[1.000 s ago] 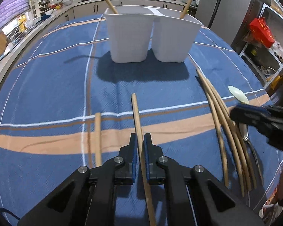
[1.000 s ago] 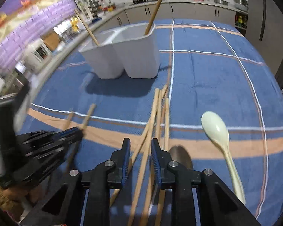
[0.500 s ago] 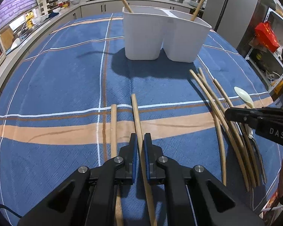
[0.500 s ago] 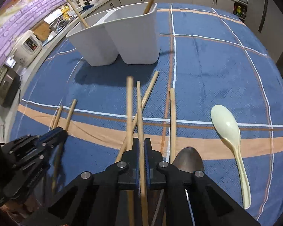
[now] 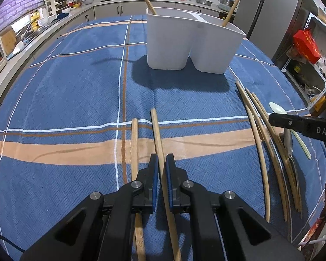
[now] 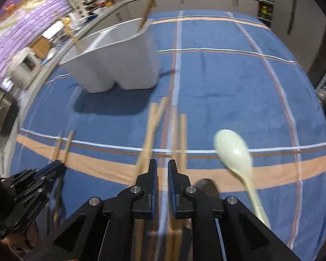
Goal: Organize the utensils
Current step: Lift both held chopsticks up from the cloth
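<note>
Kitchen counter (image 5: 54, 87), blue plaid cloth | two chopsticks in white holder (image 5: 193, 43) | nearer than holder: loose chopsticks (image 5: 260, 143), pale spoon (image 6: 234, 152) unsorted | left hand-held gripper (image 5: 162, 163) clamped on chopstick (image 5: 157, 134) | right hand-held gripper (image 6: 162, 167) narrowly parted, jaws just reopened, empty.

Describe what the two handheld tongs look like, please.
Both the left tongs and right tongs are matte black angular linkages with silver pivot bolts and blue pads inside the fingers. White letters "DAS" mark the side of the right one in the left wrist view.

Right wrist view motion-blurred, chopsticks (image 6: 151, 130) smeared, pale spoon (image 6: 234, 152) handle cut off
</note>
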{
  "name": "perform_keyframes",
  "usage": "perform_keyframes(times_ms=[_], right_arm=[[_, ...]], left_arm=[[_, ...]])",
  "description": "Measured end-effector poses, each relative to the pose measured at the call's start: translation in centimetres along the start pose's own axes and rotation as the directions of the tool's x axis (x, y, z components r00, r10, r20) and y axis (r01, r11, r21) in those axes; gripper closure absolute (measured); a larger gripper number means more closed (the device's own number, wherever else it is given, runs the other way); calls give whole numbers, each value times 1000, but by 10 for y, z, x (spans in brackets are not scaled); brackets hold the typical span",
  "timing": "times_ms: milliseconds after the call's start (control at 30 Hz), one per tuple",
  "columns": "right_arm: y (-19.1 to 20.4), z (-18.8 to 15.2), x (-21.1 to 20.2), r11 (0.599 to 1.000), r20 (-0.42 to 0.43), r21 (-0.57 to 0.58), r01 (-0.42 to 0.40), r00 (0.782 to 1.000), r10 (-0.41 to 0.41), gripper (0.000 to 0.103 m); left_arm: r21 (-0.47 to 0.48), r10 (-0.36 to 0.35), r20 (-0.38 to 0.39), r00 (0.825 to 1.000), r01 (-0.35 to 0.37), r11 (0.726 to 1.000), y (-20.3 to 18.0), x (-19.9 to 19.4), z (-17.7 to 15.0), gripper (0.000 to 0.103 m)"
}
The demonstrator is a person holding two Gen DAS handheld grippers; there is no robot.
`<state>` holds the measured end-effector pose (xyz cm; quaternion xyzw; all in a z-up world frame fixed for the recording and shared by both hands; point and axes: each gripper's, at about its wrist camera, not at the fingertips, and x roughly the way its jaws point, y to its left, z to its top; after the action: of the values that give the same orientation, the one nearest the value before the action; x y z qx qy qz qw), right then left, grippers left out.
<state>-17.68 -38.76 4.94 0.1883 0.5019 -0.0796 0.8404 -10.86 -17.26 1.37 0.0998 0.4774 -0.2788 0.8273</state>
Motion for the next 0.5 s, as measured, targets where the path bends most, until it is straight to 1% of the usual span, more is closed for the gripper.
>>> perform_keyframes(times_ms=[33,100,200,233,367,500], right_arm=[[2,1,2,1000,-2,-12,-19,1000,19,92],[8,0,9,999,-18,-39,-13,1000,12,92],[14,1,23,996,-55,-70,64,996,-68,93],[15,3,23,995,-48,-70,77,996,-80,93],[13,2,21,993,-72,-69,99,992,-104,92],[17,10,27,987,-85,-99,128,987,-137,92]], left_arm=[[-1,-3,1,1000,3,1000,1,0,0,95],[-2,-6,5,1000,6,1000,1,0,0,95],[-4,-9,6,1000,9,1000,3,0,0,95],[-4,-9,6,1000,9,1000,3,0,0,95],[-9,-11,3,1000,11,1000,3,0,0,95],[-28,-30,-15,999,29,999,7,3,6,95]])
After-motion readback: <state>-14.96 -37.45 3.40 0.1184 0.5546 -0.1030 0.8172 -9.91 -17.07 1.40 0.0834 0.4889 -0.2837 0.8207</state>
